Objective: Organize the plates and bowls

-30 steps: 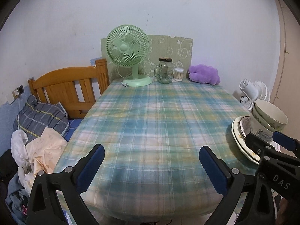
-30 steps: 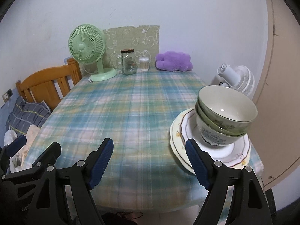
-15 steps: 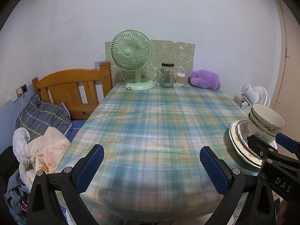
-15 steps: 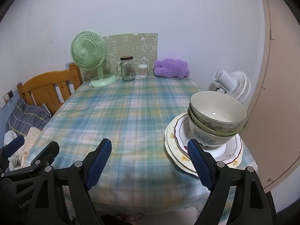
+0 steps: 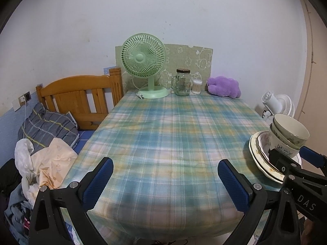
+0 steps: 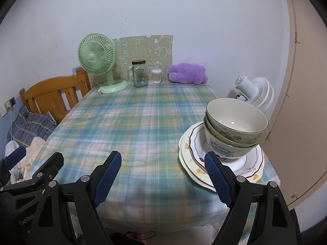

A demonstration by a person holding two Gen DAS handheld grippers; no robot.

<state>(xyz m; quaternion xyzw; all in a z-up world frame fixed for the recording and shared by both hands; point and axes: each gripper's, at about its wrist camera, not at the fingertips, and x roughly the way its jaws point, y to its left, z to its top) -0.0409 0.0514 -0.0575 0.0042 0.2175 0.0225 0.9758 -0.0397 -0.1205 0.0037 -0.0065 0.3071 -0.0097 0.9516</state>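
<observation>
i judged my right gripper, jaws apart and empty, should straddle the top cream floral ceramic bowl's rim squarely.

a pale, scuffed wall closes the back of the room. the desk wears a plaid cloth in green, blue and pink. at its far edge stand a green fan, a lidded glass jar, a small tub of cotton swabs and a purple plush cushion, before a patterned green board leaning on the wall. to the left is a wooden headboard with a striped pillow and heaped clothes. a white fan stands on the right near a beige door.
</observation>
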